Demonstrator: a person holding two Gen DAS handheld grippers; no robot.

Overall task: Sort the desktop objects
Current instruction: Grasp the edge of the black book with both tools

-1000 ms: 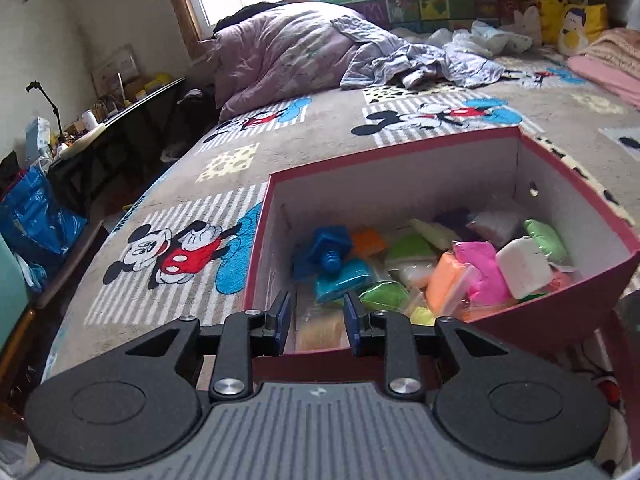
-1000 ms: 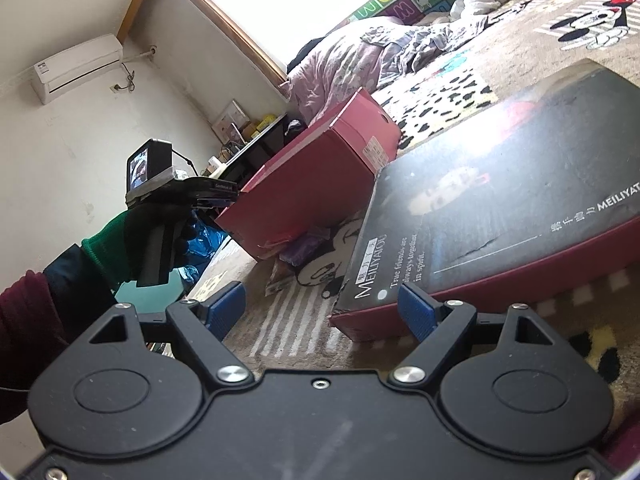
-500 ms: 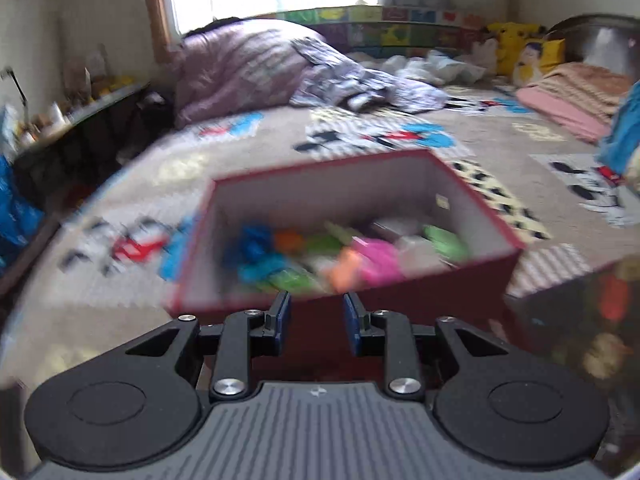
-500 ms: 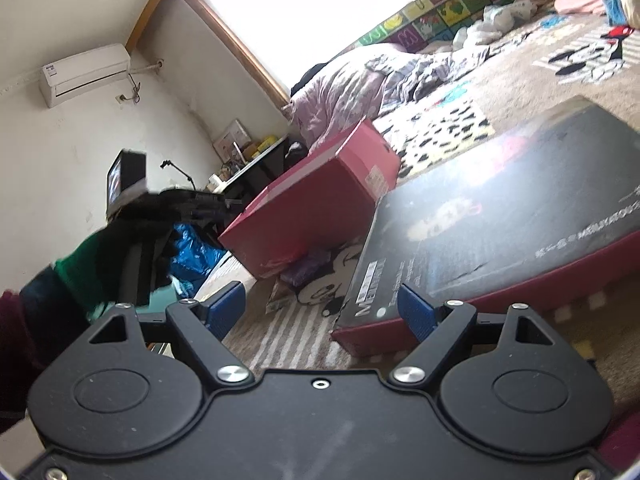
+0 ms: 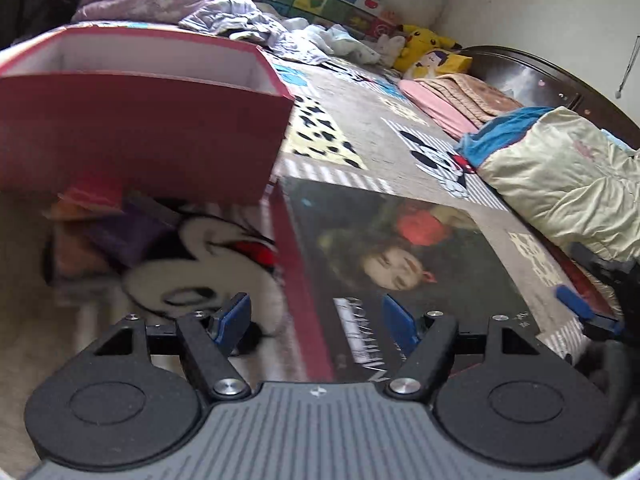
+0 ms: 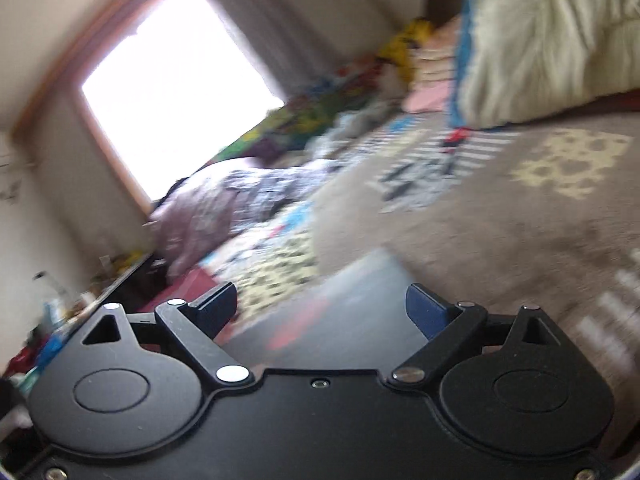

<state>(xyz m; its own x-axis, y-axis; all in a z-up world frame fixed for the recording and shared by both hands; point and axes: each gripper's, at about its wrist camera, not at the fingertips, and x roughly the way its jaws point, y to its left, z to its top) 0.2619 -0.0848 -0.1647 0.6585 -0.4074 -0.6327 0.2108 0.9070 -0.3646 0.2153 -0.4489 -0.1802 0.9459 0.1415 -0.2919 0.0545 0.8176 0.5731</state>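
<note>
Left tool [image 5: 316, 316]: fingers spread wide, nothing between them, hovering low over the near corner of the dark box lid [image 5: 400, 256], which lies flat on the bed [image 5: 360, 92] and bears a printed portrait. Red box [image 5: 140, 120]: stands open-topped just beyond the lid's far-left corner, its near wall facing the camera; its contents are hidden from this angle. Small packets [image 5: 104, 224], purple and orange, blurred: lying on the cartoon-print cover just in front of the red box, left of the lid. Right tool [image 6: 320, 308]: fingers likewise spread wide and holding nothing, above the lid's dark surface [image 6: 352, 300]; its view is strongly motion-blurred. Cream quilt [image 5: 560, 176]: bunched on the bed to the right of the lid.
</note>
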